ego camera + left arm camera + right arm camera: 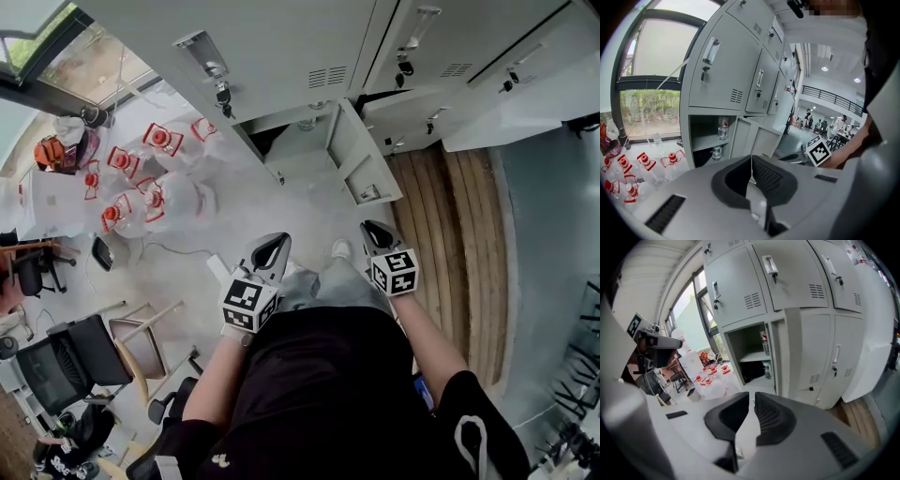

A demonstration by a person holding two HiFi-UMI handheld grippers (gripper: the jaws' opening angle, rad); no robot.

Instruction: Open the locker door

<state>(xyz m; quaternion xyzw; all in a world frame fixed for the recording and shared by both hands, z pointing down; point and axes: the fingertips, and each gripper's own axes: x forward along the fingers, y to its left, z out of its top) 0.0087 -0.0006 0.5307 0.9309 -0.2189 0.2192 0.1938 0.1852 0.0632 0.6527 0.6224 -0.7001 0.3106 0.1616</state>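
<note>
A bank of grey lockers fills the top of the head view. One lower locker [298, 142] stands open, its door [364, 167] swung out toward me. In the left gripper view the open compartment [705, 133] holds a water bottle [723, 128] on a shelf. The right gripper view shows the same compartment [749, 352] with its door [779, 359] edge-on. My left gripper [269, 250] and right gripper [377, 234] hang close to my body, well back from the locker. Both are shut with nothing between the jaws, as the left gripper [751, 158] and right gripper [751, 395] views show.
Clear bags of red-capped jugs [141, 178] lie on the floor at the left. A wooden stool [141, 342] and a black office chair [56, 370] stand at the lower left. Wooden flooring [450, 216] runs along the right. The neighbouring lockers [211, 61] are closed.
</note>
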